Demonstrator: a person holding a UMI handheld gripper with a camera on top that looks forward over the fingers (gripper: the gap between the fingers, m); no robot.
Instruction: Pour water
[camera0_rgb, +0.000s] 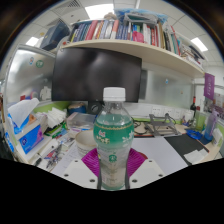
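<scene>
Clear white-capped bottle (113, 140), green-labelled, stands upright, clamped in the claw (113, 163).

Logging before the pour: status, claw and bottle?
Claw shut on clear plastic water bottle with white cap and green label. Bottle upright, cap on. No cup visible; cluttered white desk beyond.

The bottle (113, 140) stands between the fingers of the gripper (111, 166), blocking the way straight ahead at twelve o'clock. At ten o'clock a tissue box (27, 123) and small clutter crowd the desk (160, 152). At two o'clock bare desk leaves room, with a monitor (95, 75) well behind.
</scene>
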